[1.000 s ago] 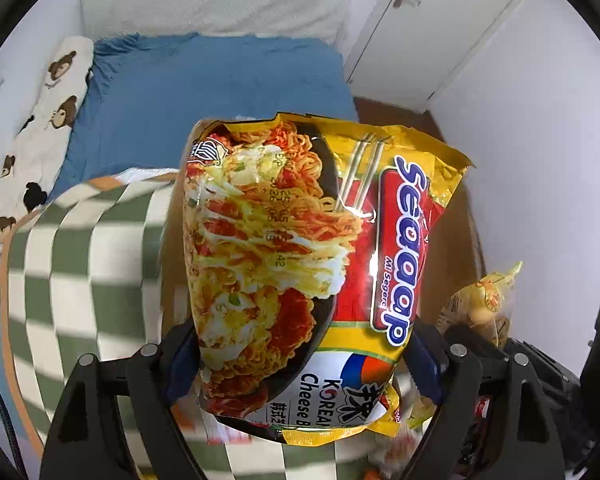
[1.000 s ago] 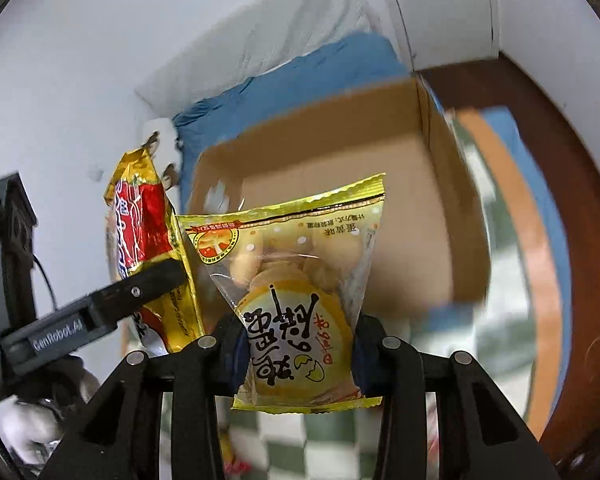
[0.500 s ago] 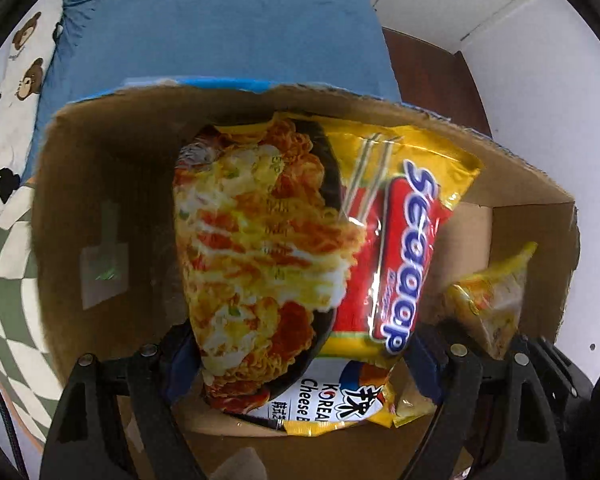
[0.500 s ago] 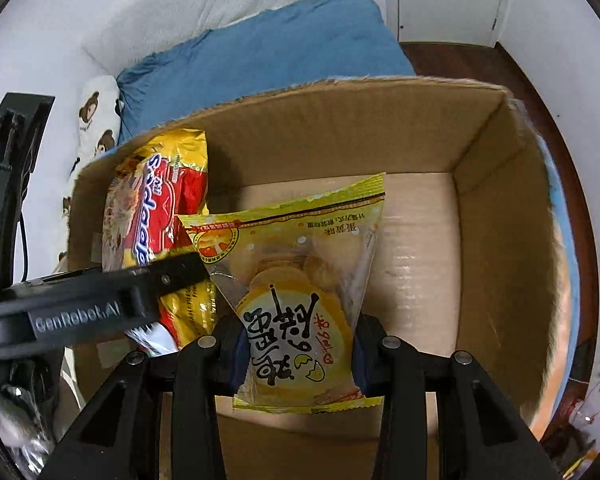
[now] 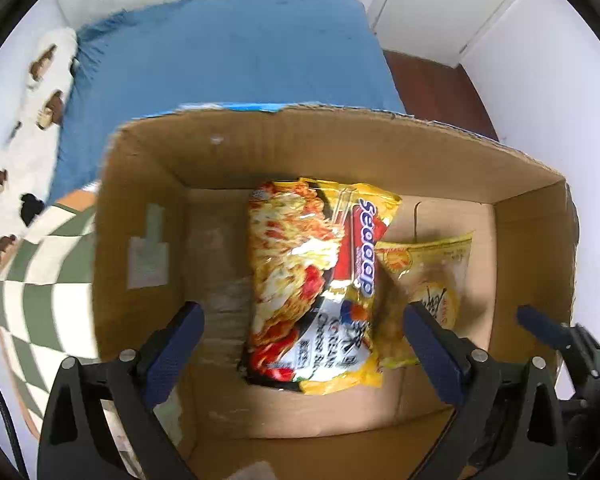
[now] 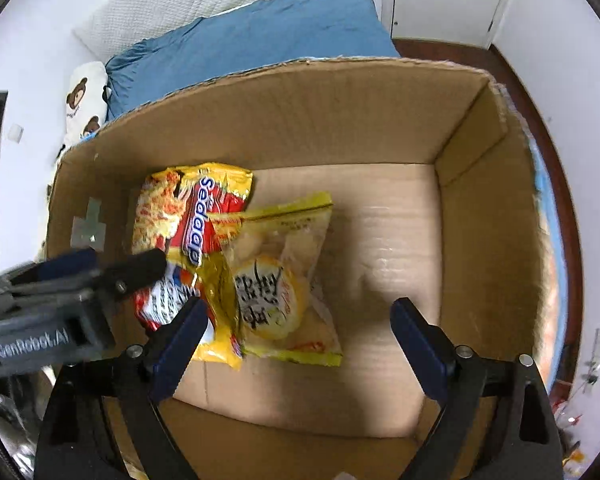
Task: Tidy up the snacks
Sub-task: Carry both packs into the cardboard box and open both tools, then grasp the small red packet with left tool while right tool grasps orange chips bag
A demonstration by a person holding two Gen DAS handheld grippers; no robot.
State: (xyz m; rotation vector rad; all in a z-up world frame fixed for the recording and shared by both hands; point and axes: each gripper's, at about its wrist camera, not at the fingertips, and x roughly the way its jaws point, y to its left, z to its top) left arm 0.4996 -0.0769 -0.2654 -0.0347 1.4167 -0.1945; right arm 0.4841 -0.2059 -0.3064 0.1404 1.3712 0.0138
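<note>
Both packets (image 5: pixel 316 280) released into box (image 5: pixel 340 148)

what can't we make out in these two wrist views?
- Left view: cake bag partly hidden under the noodle pack and behind the left gripper finger.
- Right view: noodle pack's lower left hidden by the left gripper.
- Both views: small print too blurred to read.
- Box near wall cut off.

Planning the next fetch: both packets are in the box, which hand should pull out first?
Right, marginally. The right gripper is opening beside the yellow snack bag; the left gripper still straddles the Sedaap noodle packet in the cardboard box.
</note>
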